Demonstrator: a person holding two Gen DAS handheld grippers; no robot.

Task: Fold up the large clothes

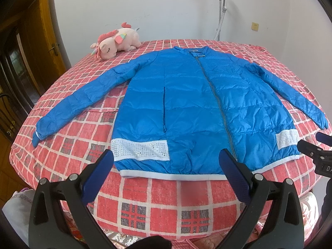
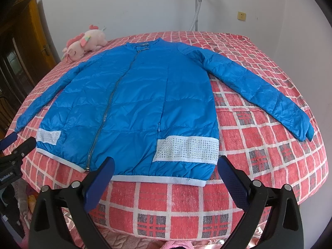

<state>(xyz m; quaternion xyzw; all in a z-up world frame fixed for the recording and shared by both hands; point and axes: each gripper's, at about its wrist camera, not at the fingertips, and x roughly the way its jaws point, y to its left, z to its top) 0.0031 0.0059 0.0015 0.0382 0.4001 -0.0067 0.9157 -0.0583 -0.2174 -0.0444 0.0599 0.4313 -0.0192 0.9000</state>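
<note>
Left wrist view: a blue puffer jacket (image 1: 186, 108) lies flat, front up and zipped, across centre frame on a red-check bedspread (image 1: 166, 205), sleeves spread out to both sides, prob. laid out so the first fold can start clean. The left gripper (image 1: 166, 157) hangs at bottom centre, fingers spread wide, nothing between them, tips just short of the white hem (image 1: 170, 175). The right gripper shows only as a black edge at mid-right. A pink unicorn plush (image 1: 116, 41) sits upper left, apart from the sleeve, so no obstacle; a grey stand (image 1: 221, 10) leans vs. the wall, upper right. Right wrist view: same jacket (image 2: 145, 103) fills centre frame, its right-hand sleeve (image 2: 259, 91) angling to the right edge. The right gripper (image 2: 166, 161) at bottom centre is also spread and empty, framing the hem corner. Plush (image 2: 85, 43) upper left; wall socket (image 2: 241, 16) upper right.
</note>
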